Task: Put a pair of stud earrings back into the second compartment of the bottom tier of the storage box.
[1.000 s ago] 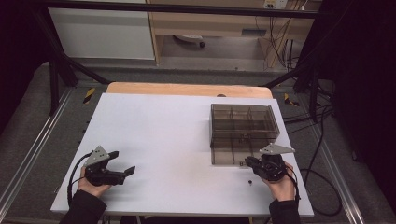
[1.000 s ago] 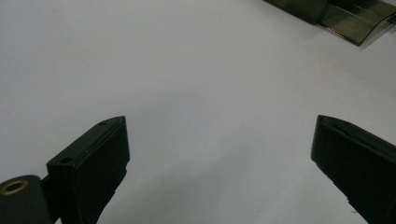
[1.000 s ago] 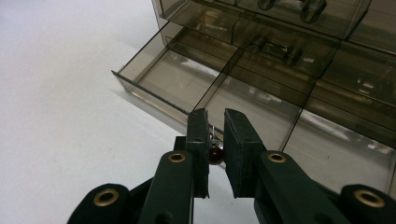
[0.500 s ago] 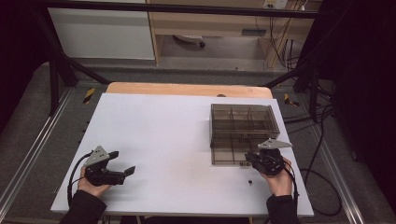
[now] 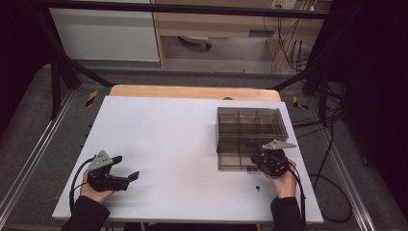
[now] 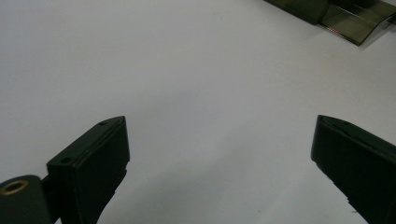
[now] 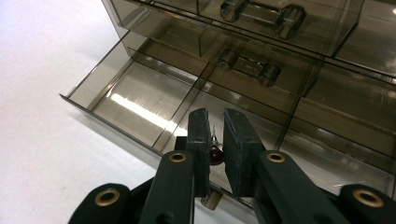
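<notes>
A smoky clear drawer box (image 5: 248, 126) lies on the white table (image 5: 178, 134) at the right. Its lowest drawer (image 7: 135, 100) is pulled open, and its compartments look bare. My right gripper (image 7: 215, 117) hovers over the drawer's front edge, shut on a small dark red bead with a thin metal pin (image 7: 215, 151). From above, the right gripper (image 5: 260, 161) sits at the box's near side. My left gripper (image 5: 127, 167) rests low at the table's front left, open with nothing between its jaws (image 6: 219, 135). The box corner (image 6: 336, 11) is far off.
A tiny dark item (image 5: 258, 187) lies on the table just in front of the right hand. Upper drawers with moulded handles (image 7: 250, 67) are closed. Black frame posts and cables stand around the table, with a wooden strip (image 5: 192, 91) along the far edge.
My right gripper has moved forward, away from the person, up to the drawer box's front. The left gripper has stayed where it was.
</notes>
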### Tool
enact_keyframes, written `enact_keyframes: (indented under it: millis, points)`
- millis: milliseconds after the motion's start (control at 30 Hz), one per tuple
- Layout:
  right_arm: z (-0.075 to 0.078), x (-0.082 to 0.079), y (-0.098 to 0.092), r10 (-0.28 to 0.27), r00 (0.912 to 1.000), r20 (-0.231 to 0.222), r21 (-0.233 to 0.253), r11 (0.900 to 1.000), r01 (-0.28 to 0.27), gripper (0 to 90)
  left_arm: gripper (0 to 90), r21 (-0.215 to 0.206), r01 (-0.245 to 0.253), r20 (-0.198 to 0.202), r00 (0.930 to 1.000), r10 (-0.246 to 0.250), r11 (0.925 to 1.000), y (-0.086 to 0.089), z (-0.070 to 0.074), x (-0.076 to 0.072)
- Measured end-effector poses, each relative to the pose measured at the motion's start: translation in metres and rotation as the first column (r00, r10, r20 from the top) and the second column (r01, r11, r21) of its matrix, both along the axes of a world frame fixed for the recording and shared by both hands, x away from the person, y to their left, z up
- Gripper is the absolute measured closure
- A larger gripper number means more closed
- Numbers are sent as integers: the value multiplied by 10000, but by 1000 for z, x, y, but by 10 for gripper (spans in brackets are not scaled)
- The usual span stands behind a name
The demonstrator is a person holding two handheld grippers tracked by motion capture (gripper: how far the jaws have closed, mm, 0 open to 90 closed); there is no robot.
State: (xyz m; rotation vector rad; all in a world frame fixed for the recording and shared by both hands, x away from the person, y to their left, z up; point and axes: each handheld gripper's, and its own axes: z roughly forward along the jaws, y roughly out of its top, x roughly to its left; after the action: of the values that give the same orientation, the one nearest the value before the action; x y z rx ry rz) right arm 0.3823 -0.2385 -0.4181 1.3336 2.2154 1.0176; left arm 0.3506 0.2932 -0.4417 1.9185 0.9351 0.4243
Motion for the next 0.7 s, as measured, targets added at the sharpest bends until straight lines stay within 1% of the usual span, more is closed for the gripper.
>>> enact_keyframes:
  millis: [433,700]
  points:
    - [-12,9,6,-67,9998,-178,-83,9999,66,810,45,-1,2,4,10000,-2,10000,0,0,0]
    - [-18,12,8,-46,9989,-465,-208,9998,37,809,45,8,8,5,10000,-8,10000,0,0,0]
